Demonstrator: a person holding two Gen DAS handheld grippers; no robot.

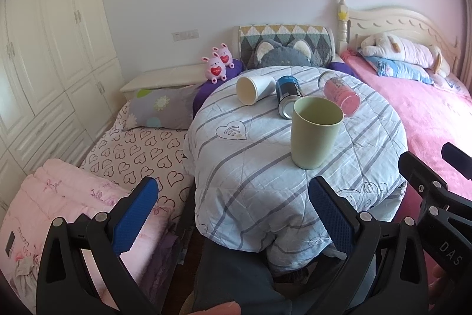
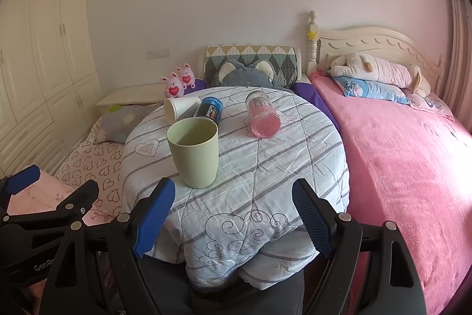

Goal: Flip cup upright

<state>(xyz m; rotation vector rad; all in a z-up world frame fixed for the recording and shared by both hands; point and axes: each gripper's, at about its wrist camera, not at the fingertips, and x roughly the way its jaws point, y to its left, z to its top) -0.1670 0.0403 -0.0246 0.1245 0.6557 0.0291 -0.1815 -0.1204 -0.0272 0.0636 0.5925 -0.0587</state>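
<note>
Upright, seemingly empty green cup (image 2: 193, 151), both tongs agape.

A round surface is covered by a pale blue quilt (image 2: 265, 167) crossed with grey stripes and stitched with heart and cloud outlines, and four things are carried on it. A pale green cup (image 2: 193, 151) is stood upright nearest the front edge, mouth up, while a white paper cup (image 2: 180, 108) and a blue can (image 2: 210, 111) are laid on their sides just behind it, close together. A pink-filled clear jar (image 2: 263, 117) is laid on its side well apart to the right, its base turned toward the front.
</note>
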